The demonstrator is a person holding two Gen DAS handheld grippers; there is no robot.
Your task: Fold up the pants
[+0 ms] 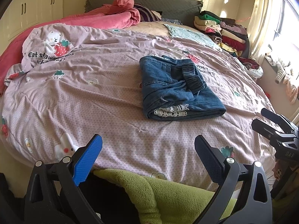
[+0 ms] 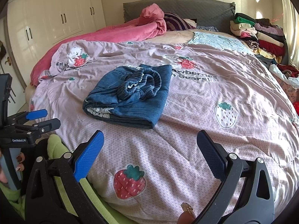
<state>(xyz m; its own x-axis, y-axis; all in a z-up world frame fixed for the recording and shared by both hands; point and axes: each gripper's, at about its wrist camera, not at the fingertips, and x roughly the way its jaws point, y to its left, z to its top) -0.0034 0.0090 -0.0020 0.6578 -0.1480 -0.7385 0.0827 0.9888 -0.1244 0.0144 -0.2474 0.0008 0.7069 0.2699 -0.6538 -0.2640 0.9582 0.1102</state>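
Blue denim pants (image 1: 177, 87) lie folded in a compact bundle on the lilac strawberry-print duvet (image 1: 84, 97), gathered waistband on top and white lining showing at the near fold. My left gripper (image 1: 147, 156) is open and holds nothing, well short of the bundle at the bed's near edge. In the right wrist view the same pants (image 2: 130, 97) lie ahead and to the left. My right gripper (image 2: 149, 153) is open over the duvet (image 2: 214, 130) with nothing between its fingers. Each gripper shows at the side of the other's view: right gripper (image 1: 265, 121), left gripper (image 2: 42, 120).
A pink quilt (image 1: 104, 16) is bunched at the head of the bed. Stacked clothes (image 1: 222, 29) fill the far right corner, beside a curtained window. White wardrobes (image 2: 56, 18) stand at the left. A person's green fleece (image 1: 168, 196) lies just below the grippers, and a hand (image 2: 18, 162) grips a handle.
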